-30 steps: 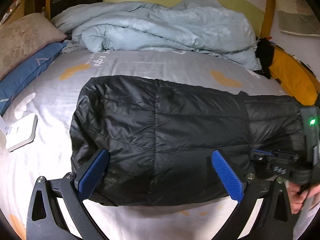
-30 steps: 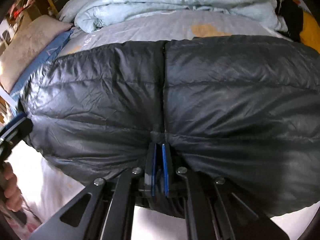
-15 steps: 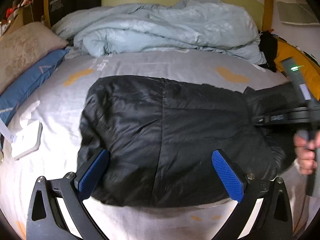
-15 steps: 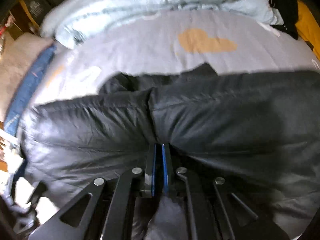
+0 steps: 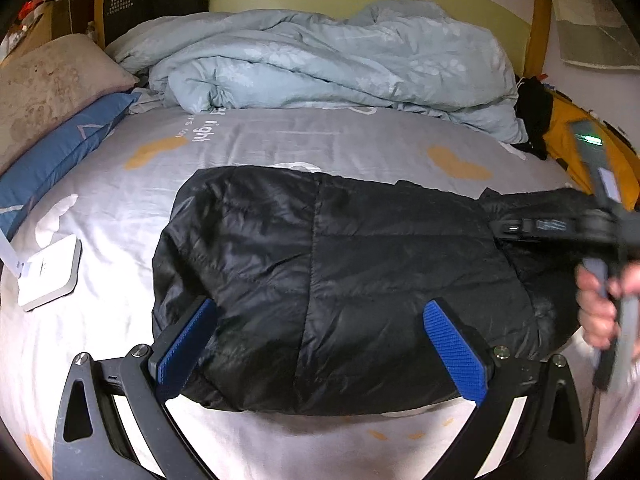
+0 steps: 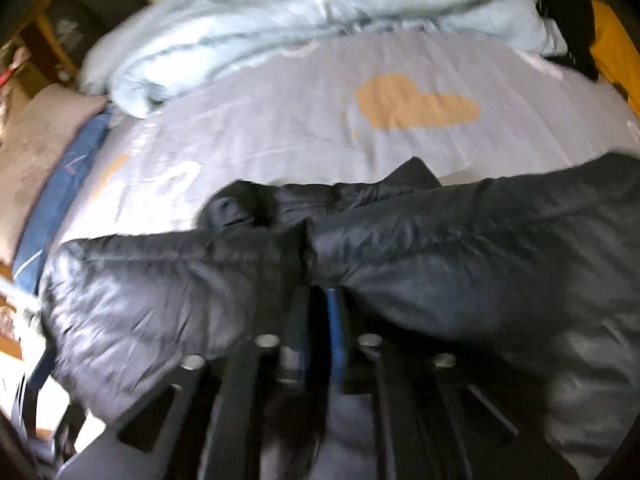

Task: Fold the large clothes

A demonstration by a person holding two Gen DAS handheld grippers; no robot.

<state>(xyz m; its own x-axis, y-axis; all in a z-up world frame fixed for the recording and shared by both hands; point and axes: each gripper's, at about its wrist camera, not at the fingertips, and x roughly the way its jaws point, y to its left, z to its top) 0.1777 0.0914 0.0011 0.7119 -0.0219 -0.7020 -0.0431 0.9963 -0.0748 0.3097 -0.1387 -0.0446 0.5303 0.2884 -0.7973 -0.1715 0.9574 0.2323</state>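
A black puffer jacket (image 5: 340, 272) lies across the grey bed sheet (image 5: 280, 140). My left gripper (image 5: 320, 344) is open and empty, its blue pads (image 5: 184, 344) spread over the jacket's near edge. My right gripper (image 6: 320, 316) is shut on a fold of the jacket (image 6: 460, 248) and holds that part raised above the sheet; the view is blurred. The right gripper also shows in the left wrist view (image 5: 516, 227) at the jacket's right end, with the hand that holds it.
A crumpled light-blue duvet (image 5: 320, 64) lies at the back of the bed. Pillows (image 5: 52, 148) lie at the left. A white flat box (image 5: 48, 272) sits on the sheet at the left. Black and yellow clothes (image 5: 560, 128) lie at the right.
My right gripper has lifted its end of the jacket up and over toward the left, so more sheet shows behind it. My left gripper has stayed open and has drawn back a little.
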